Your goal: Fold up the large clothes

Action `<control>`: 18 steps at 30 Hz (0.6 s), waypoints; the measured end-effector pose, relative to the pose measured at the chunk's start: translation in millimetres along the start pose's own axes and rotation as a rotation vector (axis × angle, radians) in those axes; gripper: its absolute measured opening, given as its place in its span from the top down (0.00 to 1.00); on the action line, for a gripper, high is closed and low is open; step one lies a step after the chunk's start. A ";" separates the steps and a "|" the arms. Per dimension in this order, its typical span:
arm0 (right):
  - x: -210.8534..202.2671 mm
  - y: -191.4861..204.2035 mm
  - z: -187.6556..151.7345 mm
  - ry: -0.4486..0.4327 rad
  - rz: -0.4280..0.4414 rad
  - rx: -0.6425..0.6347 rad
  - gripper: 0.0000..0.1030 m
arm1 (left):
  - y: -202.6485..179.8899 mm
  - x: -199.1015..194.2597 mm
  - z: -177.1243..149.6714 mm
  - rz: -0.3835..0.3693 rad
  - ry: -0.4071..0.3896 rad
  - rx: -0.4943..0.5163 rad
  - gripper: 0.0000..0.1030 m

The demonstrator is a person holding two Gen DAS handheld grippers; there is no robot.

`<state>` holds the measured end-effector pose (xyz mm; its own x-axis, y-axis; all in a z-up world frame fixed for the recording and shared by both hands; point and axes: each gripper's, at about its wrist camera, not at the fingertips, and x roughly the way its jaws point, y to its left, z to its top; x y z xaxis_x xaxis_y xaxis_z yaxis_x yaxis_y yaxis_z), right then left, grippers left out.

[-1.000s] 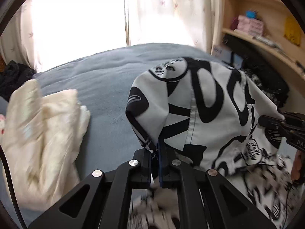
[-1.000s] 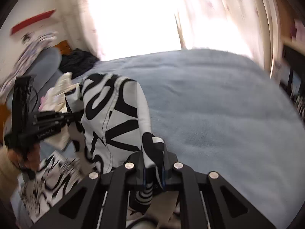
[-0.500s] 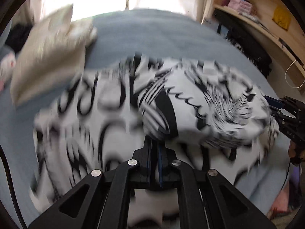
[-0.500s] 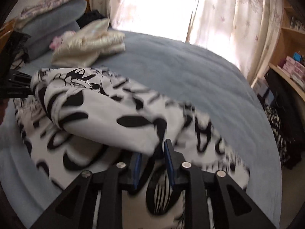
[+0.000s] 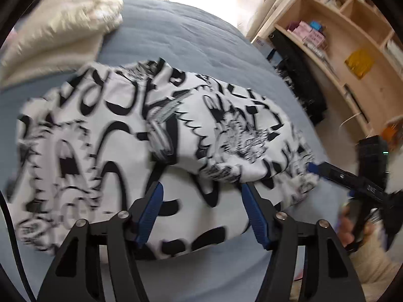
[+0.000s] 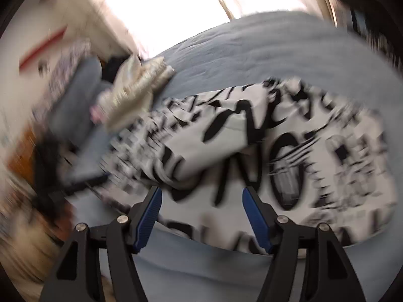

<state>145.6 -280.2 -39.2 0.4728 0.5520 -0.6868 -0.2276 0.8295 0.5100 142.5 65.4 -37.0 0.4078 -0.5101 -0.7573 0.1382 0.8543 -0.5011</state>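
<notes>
printed garment (image 5: 161, 136) lies folded on the bed (image 5: 191, 37); both tongs opening, gripping nothing.

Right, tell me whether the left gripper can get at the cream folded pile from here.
Probably yes: the left gripper, jaws opening and empty, has only the black-and-white garment lying flat between it and the cream pile on the blue bed.

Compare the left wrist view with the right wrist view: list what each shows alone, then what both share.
Left wrist only: wooden shelving, and the right gripper at the garment's edge. Right wrist only: a grey-blue pillow and a red stripe on the wall. Both: the black-and-white printed garment folded over on the blue-grey bedspread, a cream folded cloth, and blue-padded jaws opening, off the fabric, like the left gripper.
</notes>
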 end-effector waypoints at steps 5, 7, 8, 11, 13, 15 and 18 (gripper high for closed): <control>40.3 -31.0 29.3 0.019 0.140 0.281 0.34 | 11.2 42.1 12.8 -0.109 0.030 -0.149 0.37; 54.5 -41.8 37.6 0.016 0.153 0.352 0.34 | 14.4 55.4 17.9 -0.125 0.027 -0.196 0.37; 60.8 -47.0 40.9 0.007 0.165 0.386 0.34 | 15.4 61.9 22.2 -0.114 0.020 -0.219 0.37; 70.2 -49.5 48.3 -0.035 0.124 0.391 0.48 | 15.6 70.0 32.8 -0.070 -0.021 -0.260 0.75; 71.8 -38.6 54.8 -0.032 0.083 0.315 0.89 | 11.1 66.7 38.5 -0.043 -0.047 -0.264 0.91; 63.4 -21.8 54.3 -0.049 0.077 0.244 0.95 | -1.4 54.2 37.5 0.001 -0.092 -0.226 0.93; 51.6 -4.3 45.1 -0.061 0.075 0.170 0.95 | -19.6 42.6 23.1 0.065 -0.095 -0.146 0.94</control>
<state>209.4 -259.1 -53.6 0.5117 0.6016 -0.6134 -0.1198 0.7569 0.6425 177.9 29.2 -49.8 0.4960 -0.4370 -0.7504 -0.0211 0.8578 -0.5135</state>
